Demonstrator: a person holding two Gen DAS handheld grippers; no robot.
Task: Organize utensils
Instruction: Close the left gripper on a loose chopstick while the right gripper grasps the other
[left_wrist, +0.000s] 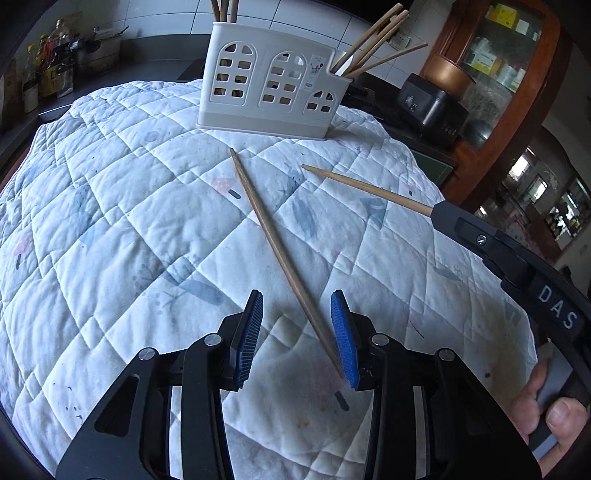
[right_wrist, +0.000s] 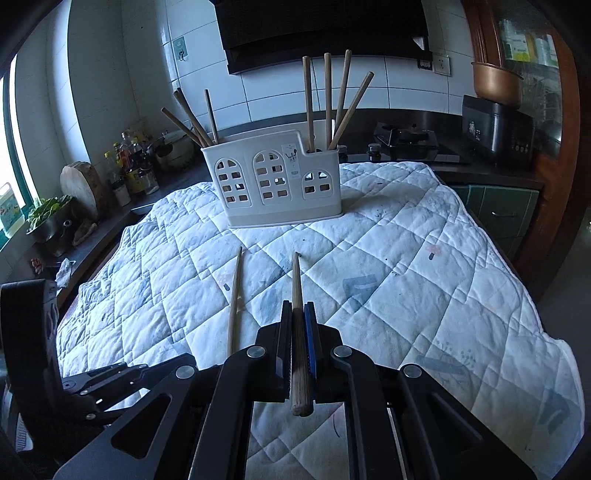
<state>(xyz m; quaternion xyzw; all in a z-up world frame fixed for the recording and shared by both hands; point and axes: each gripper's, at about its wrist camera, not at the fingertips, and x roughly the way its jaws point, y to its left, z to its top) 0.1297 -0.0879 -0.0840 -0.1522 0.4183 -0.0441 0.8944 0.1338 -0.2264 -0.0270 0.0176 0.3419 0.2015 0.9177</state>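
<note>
A white utensil holder (left_wrist: 266, 85) with arched cut-outs stands at the far side of the quilt, with several wooden chopsticks in its left and right compartments; it also shows in the right wrist view (right_wrist: 277, 184). My left gripper (left_wrist: 297, 328) is open, its blue pads on either side of a loose chopstick (left_wrist: 273, 236) that lies on the quilt. My right gripper (right_wrist: 298, 317) is shut on a second chopstick (right_wrist: 296, 295), tip pointing toward the holder; it enters the left wrist view (left_wrist: 369, 188) from the right.
A white quilted cloth (left_wrist: 129, 206) covers the table. A dark counter behind holds bottles (right_wrist: 129, 166), a black appliance (right_wrist: 498, 125) and a stove (right_wrist: 406, 140). A wooden cabinet (left_wrist: 498, 74) stands at the right.
</note>
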